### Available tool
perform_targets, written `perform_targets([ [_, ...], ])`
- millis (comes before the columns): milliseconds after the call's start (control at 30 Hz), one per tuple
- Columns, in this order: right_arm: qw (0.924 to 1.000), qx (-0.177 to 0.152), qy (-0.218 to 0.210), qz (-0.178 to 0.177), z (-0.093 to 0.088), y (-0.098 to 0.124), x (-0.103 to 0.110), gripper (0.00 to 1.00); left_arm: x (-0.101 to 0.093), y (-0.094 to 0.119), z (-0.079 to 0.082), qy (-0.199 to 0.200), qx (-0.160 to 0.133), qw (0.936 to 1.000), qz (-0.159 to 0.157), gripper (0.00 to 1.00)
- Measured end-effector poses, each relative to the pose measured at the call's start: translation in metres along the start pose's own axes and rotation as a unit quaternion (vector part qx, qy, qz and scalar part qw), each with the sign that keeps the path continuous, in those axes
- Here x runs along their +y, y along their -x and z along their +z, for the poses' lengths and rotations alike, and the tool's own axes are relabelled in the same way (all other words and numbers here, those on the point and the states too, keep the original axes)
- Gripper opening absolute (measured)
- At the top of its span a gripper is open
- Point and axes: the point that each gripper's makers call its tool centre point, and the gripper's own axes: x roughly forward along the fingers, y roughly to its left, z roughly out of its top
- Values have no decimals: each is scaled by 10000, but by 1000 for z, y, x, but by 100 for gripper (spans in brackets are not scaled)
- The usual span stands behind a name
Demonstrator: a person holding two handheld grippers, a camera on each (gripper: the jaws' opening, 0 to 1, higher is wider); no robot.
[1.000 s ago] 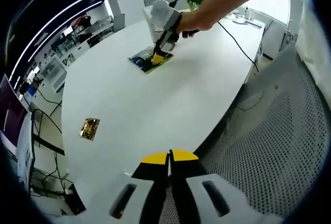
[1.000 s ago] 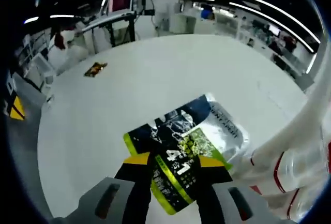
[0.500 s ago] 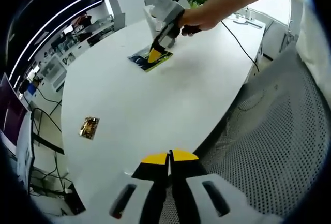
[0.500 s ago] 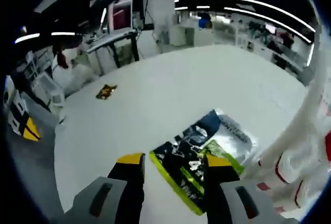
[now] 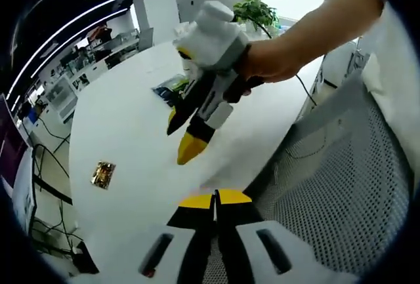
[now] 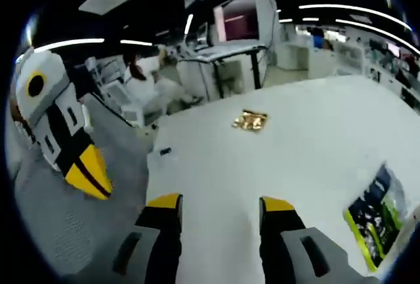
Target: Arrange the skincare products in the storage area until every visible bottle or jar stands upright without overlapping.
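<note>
Right hand-held gripper [image 6: 220, 205]: jaws spread apart, nothing between them, raised clear of the white table [image 6: 308, 146] and aimed across it. In the left gripper view the same tool [image 5: 186, 136] is carried in a person's hand [image 5: 266, 67], off the table surface, yellow tips pointing down and towards the near edge.

Left hand-held gripper [image 5: 215, 199]: yellow tips pressed together, nothing held. It sits low at the near table edge beside a mesh chair [image 5: 341, 185]. In the right gripper view it appears at the left [image 6: 84, 171], over the chair and not over the table.

Task items: the green-and-dark sachet [image 6: 375, 215] lies flat on the table, well to the right of the right jaws and apart from them; in the left gripper view it is partly hidden behind the right tool [image 5: 167, 87]. A small gold packet [image 6: 249, 121] lies flat farther out, alone [image 5: 103, 174]. Nothing that is clearly a bottle or jar can be made out at this resolution.

Judgement: between grasps; neither item is in hand and neither stands upright, so the arranging is not finished. With the right jaws facing roughly towards the gold packet, that looks the likelier next target. The next move calls for lowering the spread jaws over an edge of a flat packet, hard to pinch off a smooth table, so a shallow approach angle is needed.
</note>
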Motion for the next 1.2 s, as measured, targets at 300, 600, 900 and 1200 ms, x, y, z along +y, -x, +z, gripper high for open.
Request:
perform_targets([
  [300, 9901, 589, 880, 921, 38, -76, 47, 54, -9, 2, 4, 66, -99, 9997, -203, 0],
  [600, 9514, 1366, 2479, 1213, 13, -107, 77, 53, -22, -1, -1, 81, -72, 9986, -519, 0],
  [900, 9404, 1377, 2934, 1030, 5, -113, 76, 49, -23, -2, -3, -85, -18, 9985, -531, 0],
  [1200, 9494, 1220, 2733, 954, 1, -106, 78, 42, -23, -3, -5, -210, 60, 9985, -504, 0],
])
